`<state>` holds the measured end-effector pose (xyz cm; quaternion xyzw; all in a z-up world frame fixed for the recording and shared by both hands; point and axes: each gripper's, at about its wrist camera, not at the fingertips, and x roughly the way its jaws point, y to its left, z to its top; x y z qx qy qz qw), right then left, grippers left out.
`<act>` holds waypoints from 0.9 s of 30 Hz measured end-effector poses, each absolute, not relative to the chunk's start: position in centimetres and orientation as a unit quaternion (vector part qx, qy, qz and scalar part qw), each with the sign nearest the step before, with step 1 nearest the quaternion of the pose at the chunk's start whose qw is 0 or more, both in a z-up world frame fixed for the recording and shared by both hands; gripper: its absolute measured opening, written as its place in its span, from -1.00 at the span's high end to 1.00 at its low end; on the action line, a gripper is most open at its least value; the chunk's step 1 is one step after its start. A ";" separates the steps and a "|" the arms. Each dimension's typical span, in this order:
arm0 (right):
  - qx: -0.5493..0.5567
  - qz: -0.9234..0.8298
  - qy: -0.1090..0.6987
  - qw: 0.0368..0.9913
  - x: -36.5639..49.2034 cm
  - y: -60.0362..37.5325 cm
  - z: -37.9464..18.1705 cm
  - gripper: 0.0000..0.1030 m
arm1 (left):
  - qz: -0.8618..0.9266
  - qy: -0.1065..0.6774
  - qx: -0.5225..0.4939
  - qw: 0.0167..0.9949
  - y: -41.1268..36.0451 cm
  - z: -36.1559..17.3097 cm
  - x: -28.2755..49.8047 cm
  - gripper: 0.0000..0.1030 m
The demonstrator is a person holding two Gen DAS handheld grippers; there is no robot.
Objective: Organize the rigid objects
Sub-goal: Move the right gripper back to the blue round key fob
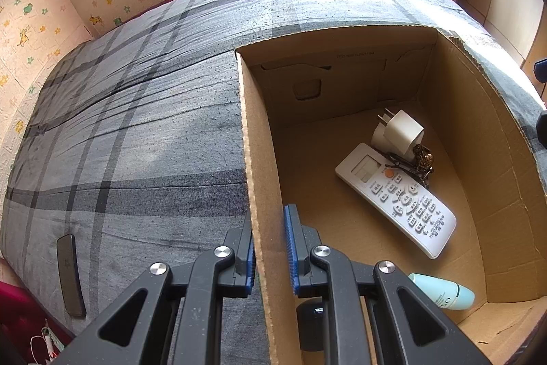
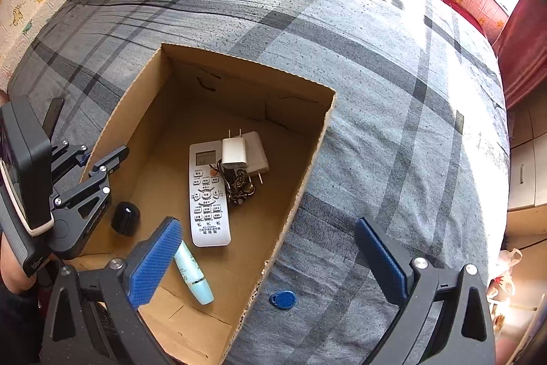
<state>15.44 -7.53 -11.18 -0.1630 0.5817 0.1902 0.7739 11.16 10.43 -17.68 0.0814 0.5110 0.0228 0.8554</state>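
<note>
Pinching the box (image 1: 259, 159) wall with your left gripper (image 1: 271, 257), your wide-open, empty right gripper (image 2: 270, 259) should take the small, stiff, light tag (image 2: 283, 299) by its edges.

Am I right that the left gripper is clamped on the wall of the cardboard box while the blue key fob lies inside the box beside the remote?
Not quite. The left gripper is clamped on the wall of the cardboard box, but the blue key fob lies outside the box, on the grey plaid cover, away from the remote. The right wrist view shows this.
</note>
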 end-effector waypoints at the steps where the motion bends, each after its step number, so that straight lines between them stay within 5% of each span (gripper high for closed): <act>1: -0.159 0.187 0.580 0.777 15.3 -8.1 -11.0 -0.99 | 0.023 0.511 0.083 0.855 10.4 -17.7 11.2 0.69; 27: -0.111 0.118 0.596 0.786 9.9 -19.5 -17.7 -0.99 | 0.027 0.511 0.090 0.854 10.1 -17.6 11.1 0.68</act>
